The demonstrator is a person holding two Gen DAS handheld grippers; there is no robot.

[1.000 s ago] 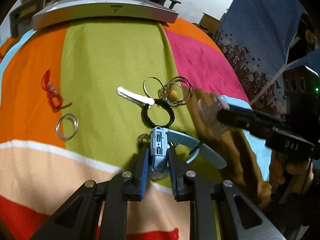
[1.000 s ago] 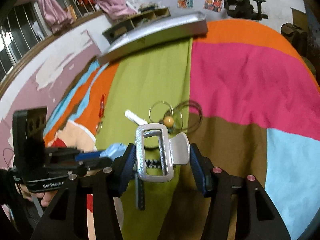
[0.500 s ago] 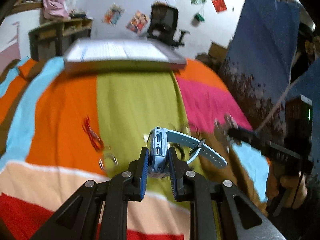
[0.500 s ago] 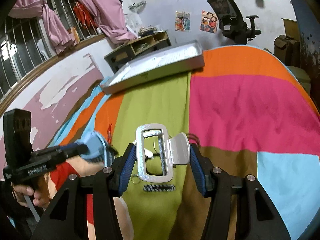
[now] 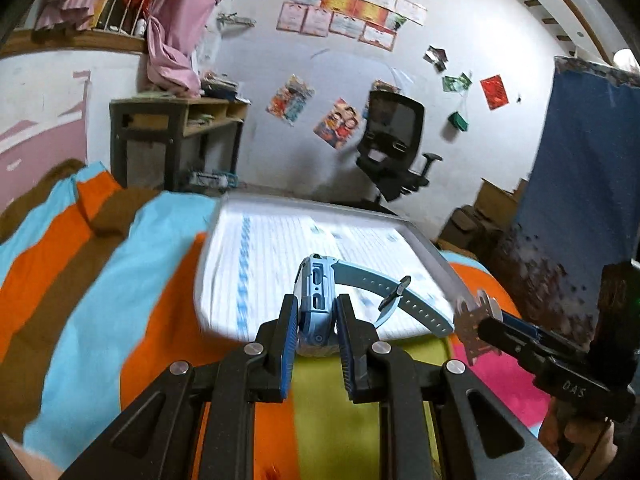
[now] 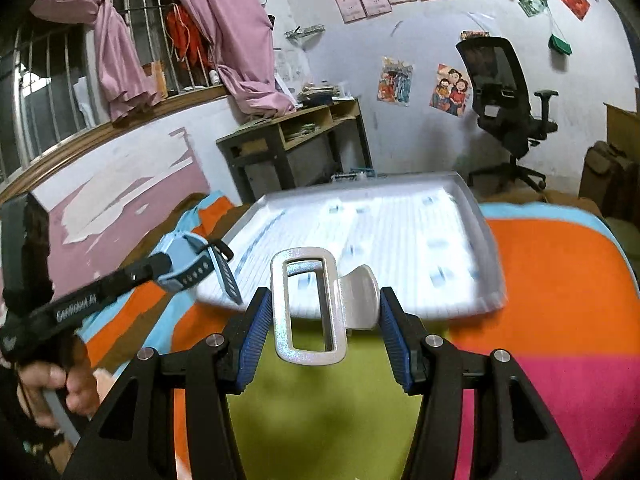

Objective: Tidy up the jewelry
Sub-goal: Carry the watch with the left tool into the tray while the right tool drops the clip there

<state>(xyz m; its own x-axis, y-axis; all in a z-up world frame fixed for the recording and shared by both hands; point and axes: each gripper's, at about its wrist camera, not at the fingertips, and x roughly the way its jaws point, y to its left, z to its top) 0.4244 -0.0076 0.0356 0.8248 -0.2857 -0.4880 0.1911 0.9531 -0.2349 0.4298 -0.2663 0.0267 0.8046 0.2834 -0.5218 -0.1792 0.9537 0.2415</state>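
Note:
My left gripper (image 5: 315, 320) is shut on a light blue watch (image 5: 314, 300), gripping its case edge-on while the strap (image 5: 396, 302) trails to the right. My right gripper (image 6: 325, 320) is shut on a silver hair claw clip (image 6: 316, 308) with a rectangular cut-out. Both are held in the air just short of a white lined tray (image 5: 304, 252), which lies at the far end of the striped bedspread (image 5: 100, 264). The same tray (image 6: 400, 236) fills the middle of the right wrist view. The other gripper shows in each view: the watch (image 6: 188, 260) at left, the clip (image 5: 476, 320) at right.
A person's hand (image 6: 60, 384) holds the left gripper's handle. Beyond the bed stand a wooden desk (image 6: 296, 140) and a black office chair (image 6: 508, 96) against a white wall with posters. A pink curtain (image 6: 240, 40) hangs by the barred window. A blue cloth (image 5: 584, 184) hangs at right.
Both grippers lifted off the bedspread and travelled forward to the tray, carrying the watch and the clip. The bangles, hair tie and other jewelry dropped out of view below.

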